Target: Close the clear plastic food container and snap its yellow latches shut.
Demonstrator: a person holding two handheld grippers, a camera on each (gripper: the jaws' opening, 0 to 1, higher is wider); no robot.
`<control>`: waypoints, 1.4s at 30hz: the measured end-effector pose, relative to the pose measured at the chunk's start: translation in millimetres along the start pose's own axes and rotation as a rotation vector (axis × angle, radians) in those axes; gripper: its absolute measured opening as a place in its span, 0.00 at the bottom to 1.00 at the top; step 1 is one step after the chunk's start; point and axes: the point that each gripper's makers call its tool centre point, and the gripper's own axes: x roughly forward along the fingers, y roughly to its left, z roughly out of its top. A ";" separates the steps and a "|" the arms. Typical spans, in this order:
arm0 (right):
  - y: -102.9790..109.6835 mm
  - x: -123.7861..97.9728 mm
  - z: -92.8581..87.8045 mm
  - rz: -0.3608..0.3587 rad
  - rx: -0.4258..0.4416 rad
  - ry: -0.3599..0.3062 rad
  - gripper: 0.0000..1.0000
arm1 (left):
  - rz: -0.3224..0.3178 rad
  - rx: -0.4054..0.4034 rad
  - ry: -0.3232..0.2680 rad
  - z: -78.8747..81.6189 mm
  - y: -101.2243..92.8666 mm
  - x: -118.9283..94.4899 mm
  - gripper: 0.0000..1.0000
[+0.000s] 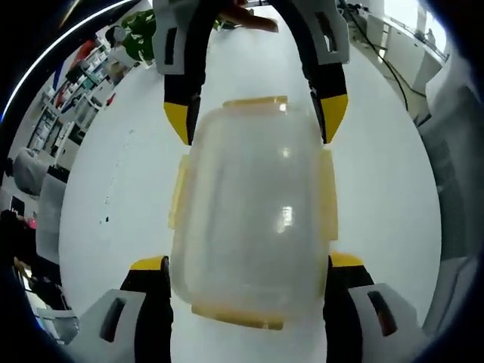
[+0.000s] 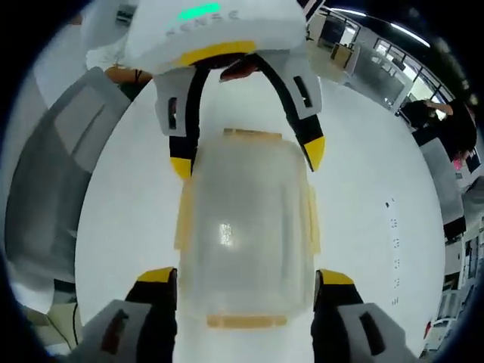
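- The container (image 1: 253, 215) sits mid-frame in the left gripper view, lid already on, on the white table (image 1: 113, 197).
- The left gripper (image 1: 249, 272) straddles its near end at the bottom of the frame, jaws spread wide, gripping nothing (probably bracing it against sliding).
- The right gripper (image 2: 246, 283) straddles the opposite end, open likewise, and appears again at the top of the left gripper view.
- The yellow latches (image 1: 179, 193) look splayed outward, so I judge them unsnapped.
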 end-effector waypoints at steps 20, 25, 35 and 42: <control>8.7 5.2 14.7 0.005 -0.004 -0.011 0.71 | -0.010 0.000 0.021 -15.3 -8.4 -7.5 0.81; 12.4 9.5 26.4 0.005 -0.003 -0.010 0.71 | -0.009 0.002 0.035 -27.8 -10.7 -12.0 0.81; 18.8 20.1 54.3 0.014 -0.012 -0.011 0.71 | 0.002 -0.011 0.043 -55.8 -14.5 -23.4 0.81; 17.3 27.0 71.5 0.013 -0.010 -0.019 0.71 | 0.006 -0.012 0.051 -73.3 -11.5 -29.5 0.81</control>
